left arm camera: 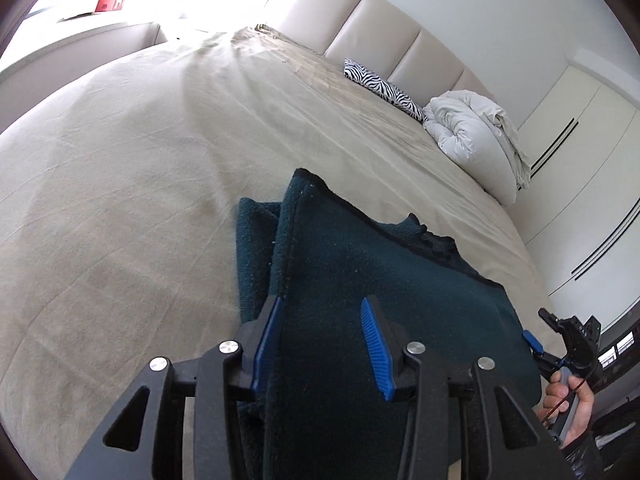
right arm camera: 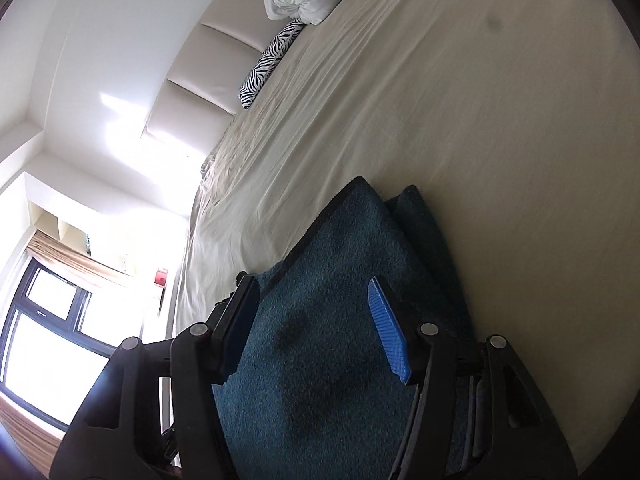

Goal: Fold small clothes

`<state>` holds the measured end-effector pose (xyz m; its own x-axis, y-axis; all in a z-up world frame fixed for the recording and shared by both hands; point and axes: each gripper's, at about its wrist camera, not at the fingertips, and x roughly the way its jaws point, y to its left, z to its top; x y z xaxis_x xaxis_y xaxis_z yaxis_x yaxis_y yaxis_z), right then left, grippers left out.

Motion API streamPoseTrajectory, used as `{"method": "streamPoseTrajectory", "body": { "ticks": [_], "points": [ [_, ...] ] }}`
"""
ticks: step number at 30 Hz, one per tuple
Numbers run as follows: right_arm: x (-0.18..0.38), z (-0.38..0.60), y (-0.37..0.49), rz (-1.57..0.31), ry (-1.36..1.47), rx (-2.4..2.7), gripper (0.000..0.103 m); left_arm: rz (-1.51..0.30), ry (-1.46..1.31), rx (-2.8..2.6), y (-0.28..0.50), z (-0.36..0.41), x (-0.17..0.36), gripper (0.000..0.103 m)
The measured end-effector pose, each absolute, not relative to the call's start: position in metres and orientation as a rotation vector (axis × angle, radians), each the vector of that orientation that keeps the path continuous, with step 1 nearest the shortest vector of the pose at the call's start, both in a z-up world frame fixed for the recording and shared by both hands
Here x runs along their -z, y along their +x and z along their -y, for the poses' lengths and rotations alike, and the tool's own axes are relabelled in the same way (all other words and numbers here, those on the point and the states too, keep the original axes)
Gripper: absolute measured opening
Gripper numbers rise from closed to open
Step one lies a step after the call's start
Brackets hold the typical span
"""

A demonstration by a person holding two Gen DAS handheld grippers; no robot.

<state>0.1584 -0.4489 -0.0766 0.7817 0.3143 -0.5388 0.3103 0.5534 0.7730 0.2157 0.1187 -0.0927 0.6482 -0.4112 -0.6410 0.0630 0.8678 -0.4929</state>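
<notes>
A dark teal fleece garment point(left arm camera: 352, 264) lies folded in layers on the beige bed sheet point(left arm camera: 120, 184). My left gripper point(left arm camera: 322, 312) is open, its blue-padded fingers point(left arm camera: 374, 340) spread just above the garment's near edge, holding nothing. My right gripper point(right arm camera: 310, 300) is also open over the same garment point(right arm camera: 328, 320), one finger on each side of the top layer. The right gripper also shows in the left wrist view point(left arm camera: 538, 340) at the garment's right edge, held by a hand.
A zebra-print pillow point(left arm camera: 384, 88) and a rolled white duvet point(left arm camera: 476, 132) lie by the padded headboard point(left arm camera: 368, 28). White wardrobe doors point(left arm camera: 580, 184) stand to the right of the bed. A window point(right arm camera: 48, 320) lies beyond the far side.
</notes>
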Motion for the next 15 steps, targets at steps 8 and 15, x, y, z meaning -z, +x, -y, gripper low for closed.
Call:
{"method": "streamPoseTrajectory", "body": {
  "ticks": [8, 15],
  "points": [
    [0.068, 0.419, 0.1, -0.717, 1.056, -0.118, 0.057, -0.962, -0.773, 0.374, 0.204, -0.176, 0.12, 0.065],
    [0.073, 0.364, 0.089, -0.798, 1.038, -0.23, 0.057, -1.045, -0.851, 0.47, 0.221, -0.168, 0.134, 0.065]
  ]
}}
